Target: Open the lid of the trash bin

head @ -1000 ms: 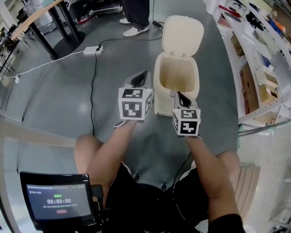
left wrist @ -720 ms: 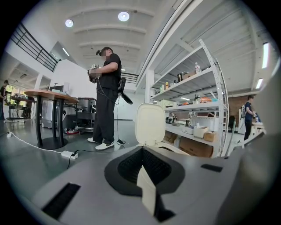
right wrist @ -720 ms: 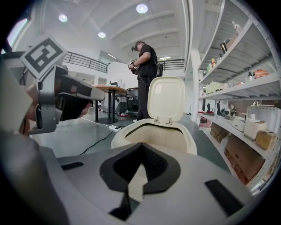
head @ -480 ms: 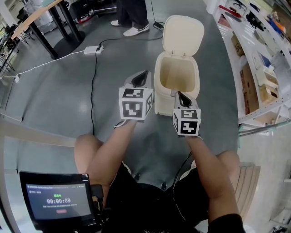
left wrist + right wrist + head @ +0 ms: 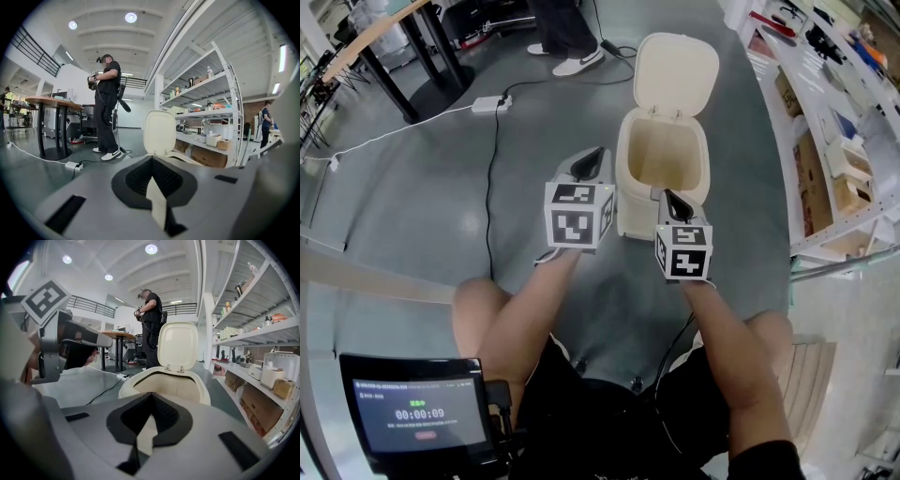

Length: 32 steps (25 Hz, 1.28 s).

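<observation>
A cream trash bin (image 5: 636, 217) stands on the grey floor with its lid (image 5: 677, 73) raised upright behind the empty opening. In the head view my left gripper (image 5: 586, 162) hovers just left of the bin's front corner, shut and holding nothing. My right gripper (image 5: 673, 199) is over the bin's near rim, also shut and empty. The left gripper view shows the upright lid (image 5: 159, 133) beyond the shut left gripper (image 5: 152, 159). The right gripper view looks over the shut right gripper (image 5: 151, 397) into the bin (image 5: 192, 389) with its lid (image 5: 177, 347) up.
A white power strip (image 5: 488, 103) and a black cable (image 5: 490, 187) lie on the floor to the left. A person (image 5: 107, 103) stands beyond the bin near a round-based table (image 5: 431, 86). Metal shelves (image 5: 834, 141) with boxes line the right side.
Both grippers and the bin stay where they were. The person's feet at the back have shifted slightly.
</observation>
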### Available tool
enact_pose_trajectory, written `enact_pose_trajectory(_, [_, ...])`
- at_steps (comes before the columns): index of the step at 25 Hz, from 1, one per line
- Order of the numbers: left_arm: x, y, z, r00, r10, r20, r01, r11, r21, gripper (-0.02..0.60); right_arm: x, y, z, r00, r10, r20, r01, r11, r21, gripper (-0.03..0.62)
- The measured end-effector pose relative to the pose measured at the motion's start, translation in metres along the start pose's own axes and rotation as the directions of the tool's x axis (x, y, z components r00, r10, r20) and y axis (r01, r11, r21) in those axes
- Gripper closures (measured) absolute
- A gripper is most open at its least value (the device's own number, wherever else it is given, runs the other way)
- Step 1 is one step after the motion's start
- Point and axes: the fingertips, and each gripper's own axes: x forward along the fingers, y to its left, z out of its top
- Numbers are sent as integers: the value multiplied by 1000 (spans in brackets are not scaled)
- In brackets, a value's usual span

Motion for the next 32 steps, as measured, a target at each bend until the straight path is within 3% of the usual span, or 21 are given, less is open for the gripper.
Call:
enact_pose_trajectory(24, [0,1,3,1000,5,3,-5,1000,-4,583,1,1,6,1000,19,-20,-19,1000,-19,591])
enact_pose_trajectory(32, [-2,1,3,1000,2,10,-2,1000,-4,583,-11,-7,38,998,-5,66,5,1000,-4,591])
